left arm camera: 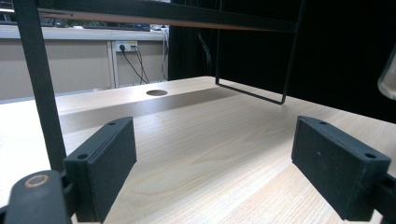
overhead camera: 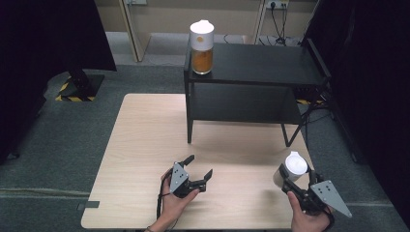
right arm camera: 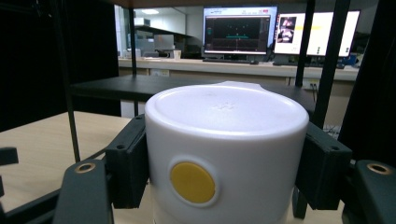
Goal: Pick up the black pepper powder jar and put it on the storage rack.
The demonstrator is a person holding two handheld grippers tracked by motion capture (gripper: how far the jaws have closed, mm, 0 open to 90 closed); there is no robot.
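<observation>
Near edge, right: right gripper (overhead camera: 288, 181) is clamped on a white-lidded jar (overhead camera: 291, 168) at the table's front right corner; its black pads press both sides of the white cap.
Near edge, left: left gripper (overhead camera: 199, 167) rests low over the wooden table (overhead camera: 145, 145), jaws spread wide with nothing between them; bare tabletop shows between its pads in the left gripper view.
Held jar, close: in the right gripper view the cap (right arm camera: 226, 144) sits square between the jaws, with a yellow round button (right arm camera: 193, 182) facing the camera. Contents are hidden behind the cap and jaws.
Step in hand (judged): carrying the gripped jar up toward the black shelf (overhead camera: 261, 63).
Doing it well: keep the jar upright, since the grip is on the cap alone and the body hangs below; raise it clear of the shelf's front rail before moving forward; avoid the thin metal legs.
Mid table: shelf stands on the far half of the table, lower tier bare.
Far: second jar (overhead camera: 202, 47), white cap over orange contents, stands on the shelf's top tier at its left end; setting down to its right leaves room.
</observation>
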